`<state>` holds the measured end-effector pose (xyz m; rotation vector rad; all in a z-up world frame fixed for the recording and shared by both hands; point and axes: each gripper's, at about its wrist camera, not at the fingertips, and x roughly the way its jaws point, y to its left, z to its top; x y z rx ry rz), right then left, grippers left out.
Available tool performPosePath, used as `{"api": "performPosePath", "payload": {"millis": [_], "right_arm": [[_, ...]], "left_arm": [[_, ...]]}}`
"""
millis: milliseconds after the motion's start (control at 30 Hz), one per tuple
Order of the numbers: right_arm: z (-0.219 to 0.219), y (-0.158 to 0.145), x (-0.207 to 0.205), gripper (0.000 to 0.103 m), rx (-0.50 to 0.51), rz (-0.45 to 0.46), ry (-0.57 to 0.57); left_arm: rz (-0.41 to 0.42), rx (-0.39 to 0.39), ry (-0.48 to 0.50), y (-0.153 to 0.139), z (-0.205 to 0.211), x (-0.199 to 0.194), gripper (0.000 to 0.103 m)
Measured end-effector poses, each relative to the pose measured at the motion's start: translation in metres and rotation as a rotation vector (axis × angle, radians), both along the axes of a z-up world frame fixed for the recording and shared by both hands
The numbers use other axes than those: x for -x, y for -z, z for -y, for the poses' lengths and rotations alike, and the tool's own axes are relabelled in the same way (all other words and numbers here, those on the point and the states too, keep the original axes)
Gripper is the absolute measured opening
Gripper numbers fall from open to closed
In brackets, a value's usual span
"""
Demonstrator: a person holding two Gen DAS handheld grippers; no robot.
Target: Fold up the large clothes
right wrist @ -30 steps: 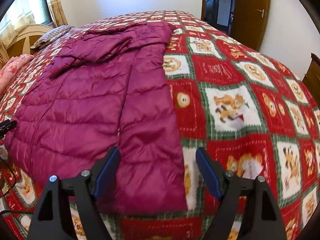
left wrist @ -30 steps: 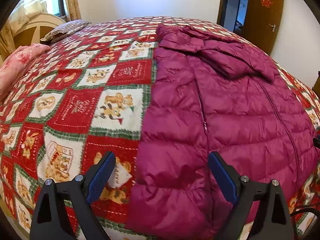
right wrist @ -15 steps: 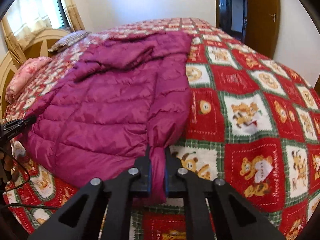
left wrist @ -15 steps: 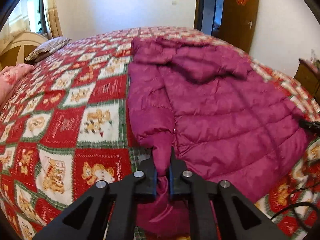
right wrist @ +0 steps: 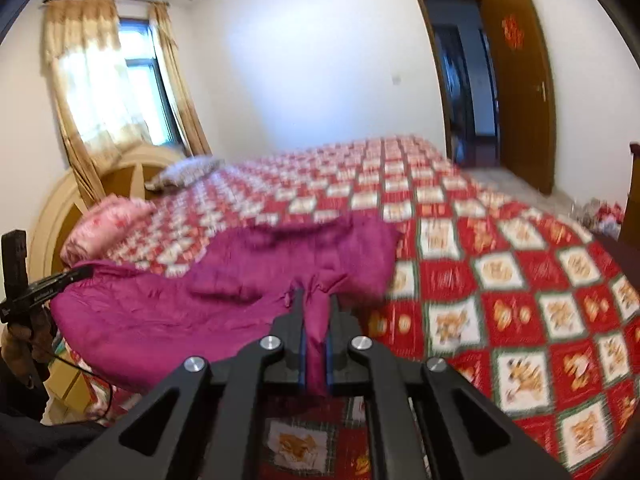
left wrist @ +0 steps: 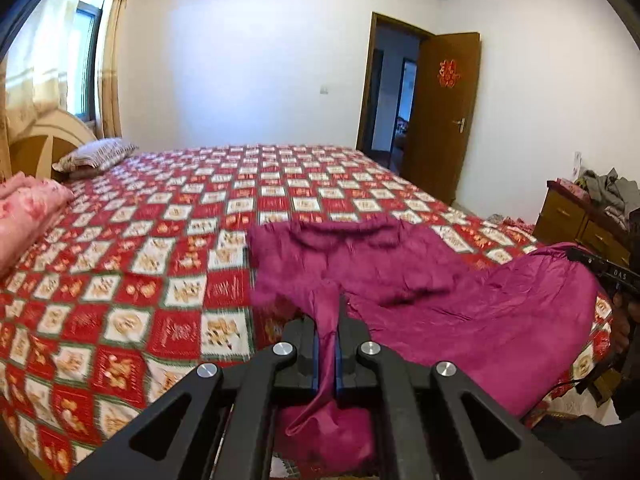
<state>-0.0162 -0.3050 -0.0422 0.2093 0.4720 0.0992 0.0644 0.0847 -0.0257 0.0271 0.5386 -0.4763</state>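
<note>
White walls and an open brown door (left wrist: 444,116) with a red paper ornament closed off the far side of the bedroom, and a curtained window (right wrist: 120,92) stood at the far left above a curved wooden headboard (right wrist: 60,200). Most of the space was taken by a bed under a red, white and green checked quilt (left wrist: 152,240) printed with little bears. At its far left end lay a striped pillow (left wrist: 96,154), with a folded pink blanket (left wrist: 28,204) nearer along the left edge. A wooden cabinet (left wrist: 576,216) piled with grey clothes stood at the right in the left wrist view.

A magenta padded jacket (left wrist: 460,312) lay on the near part of the bed, its far end resting on the quilt while its near hem was lifted at both corners, so the cloth sagged between the two grips. The picture was blurred over the jacket's far edge, and its collar and sleeves could not be made out.

The left gripper (left wrist: 327,344) was clenched on a bunched fold of the jacket's near left corner, a tail of fabric hanging below the blue pads. The right gripper (right wrist: 315,344) was likewise clamped tight on the near right corner, with the cloth drawn into a narrow strip between its fingers. Each camera caught the other tool at the frame edge, with part of the person's hand.
</note>
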Motion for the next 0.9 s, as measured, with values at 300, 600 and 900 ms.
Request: {"api": "performPosePath", "payload": {"millis": [300,600,900], "right_arm": [[0.019,0.011,-0.099,0.008,-0.039,0.024,0.066],[0.037,0.044,-0.204,0.008,-0.032,-0.063,0.151],[0.049,0.077,-0.264,0.01,-0.023,-0.167,0.181]], "left_arm": [[0.022,-0.077,-0.07,0.025,0.029,-0.1,0.004],[-0.048,-0.056,-0.176,0.061,0.037,-0.214,0.015],[0.069,-0.04,-0.404,0.043,0.023,-0.245,0.082]]}}
